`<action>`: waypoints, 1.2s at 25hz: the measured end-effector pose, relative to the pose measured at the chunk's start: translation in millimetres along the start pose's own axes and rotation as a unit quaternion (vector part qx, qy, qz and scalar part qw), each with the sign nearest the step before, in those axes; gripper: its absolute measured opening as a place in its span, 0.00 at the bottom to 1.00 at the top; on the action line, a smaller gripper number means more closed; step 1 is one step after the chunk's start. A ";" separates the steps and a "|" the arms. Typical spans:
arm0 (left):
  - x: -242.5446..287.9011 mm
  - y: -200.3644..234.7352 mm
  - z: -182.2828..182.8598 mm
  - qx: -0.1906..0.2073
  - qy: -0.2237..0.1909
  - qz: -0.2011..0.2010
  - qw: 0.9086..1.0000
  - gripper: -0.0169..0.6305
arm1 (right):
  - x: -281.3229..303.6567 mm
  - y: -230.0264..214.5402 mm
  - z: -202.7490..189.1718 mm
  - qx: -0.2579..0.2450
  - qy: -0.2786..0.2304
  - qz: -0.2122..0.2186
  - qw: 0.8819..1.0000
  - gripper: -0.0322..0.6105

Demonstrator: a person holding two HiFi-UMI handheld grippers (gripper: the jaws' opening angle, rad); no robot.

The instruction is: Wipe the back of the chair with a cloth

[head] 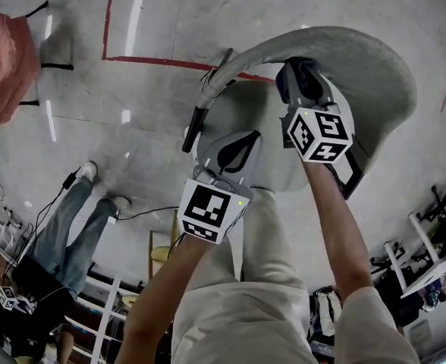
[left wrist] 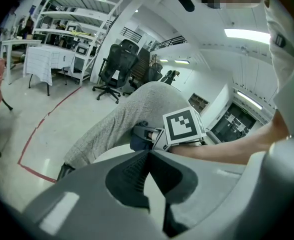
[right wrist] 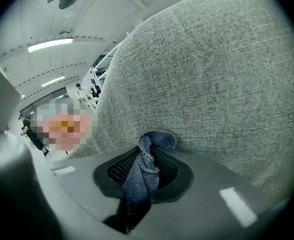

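The chair's grey fabric back curves across the upper right of the head view. My right gripper is shut on a blue cloth, and the cloth's bunched end is pressed against the chair back. In the left gripper view the blue cloth shows under the right gripper's marker cube, against the chair back. My left gripper hangs lower left of the right one, over the chair's pale seat. Its jaws are shut with nothing between them.
A black armrest sticks out at the chair's left side. Red floor tape runs behind the chair. A person in jeans sits at lower left. Black office chairs, shelving and a covered table stand further off.
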State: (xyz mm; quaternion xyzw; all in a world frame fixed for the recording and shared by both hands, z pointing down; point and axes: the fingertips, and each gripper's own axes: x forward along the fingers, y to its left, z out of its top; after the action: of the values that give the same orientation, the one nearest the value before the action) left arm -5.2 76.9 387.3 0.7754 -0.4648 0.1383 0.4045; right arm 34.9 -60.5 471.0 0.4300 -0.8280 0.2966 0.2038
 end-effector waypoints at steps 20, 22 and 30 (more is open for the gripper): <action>-37.2 26.8 -13.4 -0.016 -0.020 0.021 0.999 0.03 | 12.3 97.3 -20.6 -0.125 0.054 0.177 0.975 0.17; -40.7 27.9 -16.6 -0.020 -0.020 0.022 0.999 0.03 | 11.5 100.5 -23.3 -0.130 0.062 0.191 0.971 0.17; -50.6 28.8 -20.7 -0.019 -0.024 0.022 0.999 0.03 | 4.9 136.3 -45.9 -0.157 0.098 0.261 0.948 0.17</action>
State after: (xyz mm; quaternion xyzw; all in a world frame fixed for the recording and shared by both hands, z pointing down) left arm -52.6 116.4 384.8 0.7601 -0.4939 0.1203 0.4046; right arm -77.6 29.1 464.8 0.1305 -0.9231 0.2467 0.2644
